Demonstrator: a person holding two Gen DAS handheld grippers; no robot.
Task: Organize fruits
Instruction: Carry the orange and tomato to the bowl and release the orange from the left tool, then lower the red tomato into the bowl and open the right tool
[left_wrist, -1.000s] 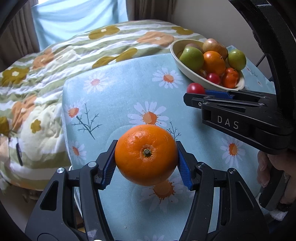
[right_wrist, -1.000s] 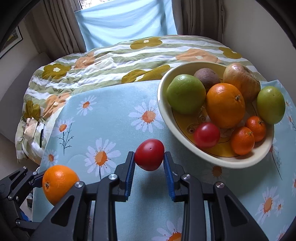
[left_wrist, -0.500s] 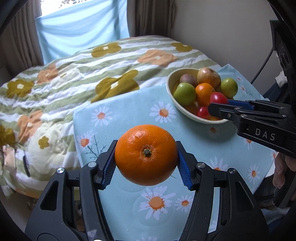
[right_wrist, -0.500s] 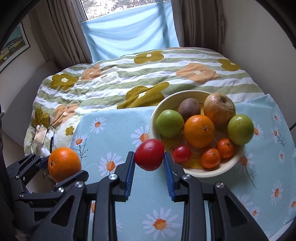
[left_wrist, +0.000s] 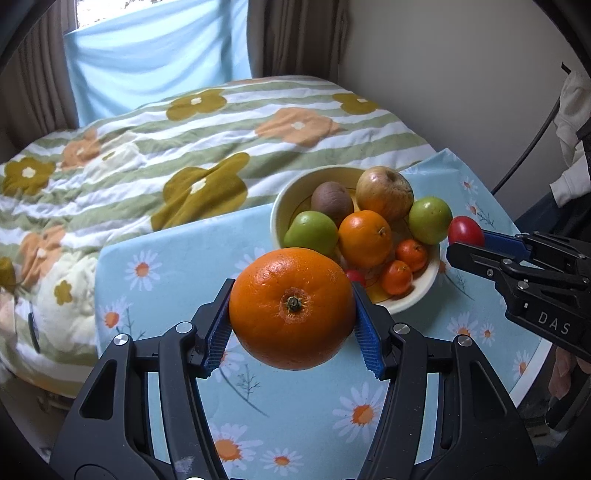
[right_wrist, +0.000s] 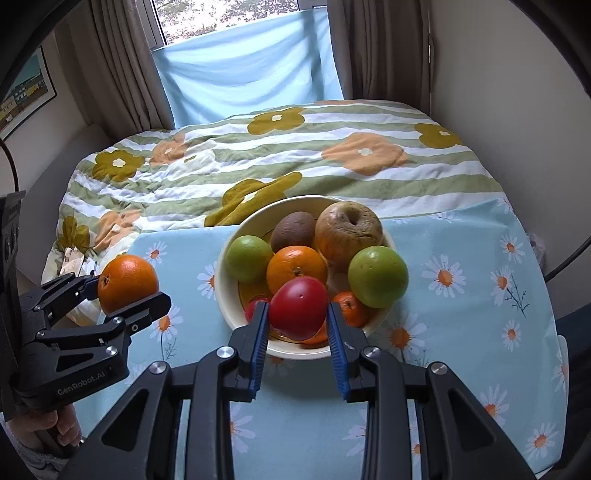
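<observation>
Left wrist view: fingers (left_wrist: 291, 328) clamped on orange (left_wrist: 291, 308), stem toward camera; right fingers (right_wrist: 297, 334) gripping upright tomato (right_wrist: 298, 308).

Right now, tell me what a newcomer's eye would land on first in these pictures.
A big orange fills the middle of the left wrist view, clamped in the left gripper above the daisy tablecloth. In the right wrist view a red tomato sits pinched in the right gripper, in front of a cream bowl heaped with fruit.
</observation>
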